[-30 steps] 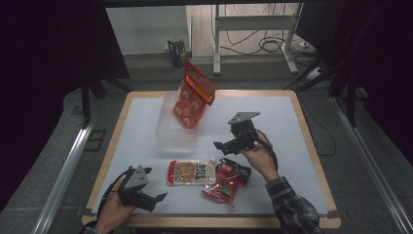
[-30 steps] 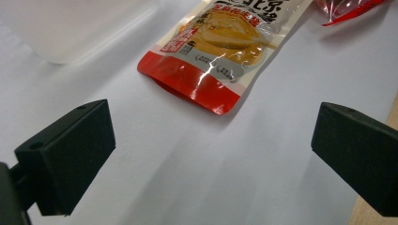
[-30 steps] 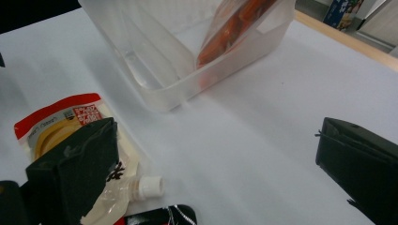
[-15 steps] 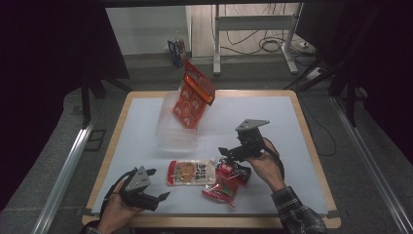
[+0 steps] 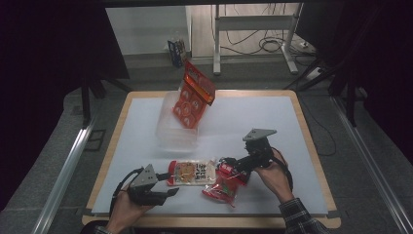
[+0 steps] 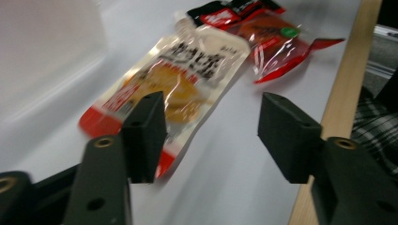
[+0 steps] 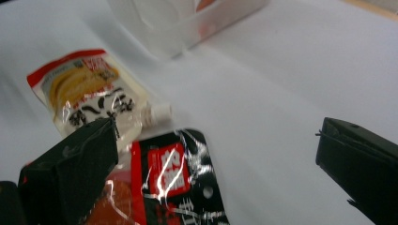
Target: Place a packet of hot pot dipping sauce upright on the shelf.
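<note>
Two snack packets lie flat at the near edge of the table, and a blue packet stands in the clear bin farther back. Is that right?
Not quite: the high view shows the packet standing in the clear bin is orange-red, not blue. The white-and-yellow pouch and the red packet do lie flat near the front edge.

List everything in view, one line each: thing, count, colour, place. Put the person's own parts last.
spouted pouch: 1, white and yellow with red ends, flat at the table's near edge, middle.
red snack packet: 1, red and black, flat just right of the pouch.
orange packet: 1, orange-red, standing tilted in the bin.
clear plastic bin: 1, see-through, table centre-left.
table: 1, white top, wooden rim.
left gripper: 1, black, near left, jaws apart and just been closing, nothing between them.
right gripper: 1, black, over the red snack packet's top end, jaws wide.
hands: 2, bottom edge.
plaid sleeve: 1, dark, bottom right.
</note>
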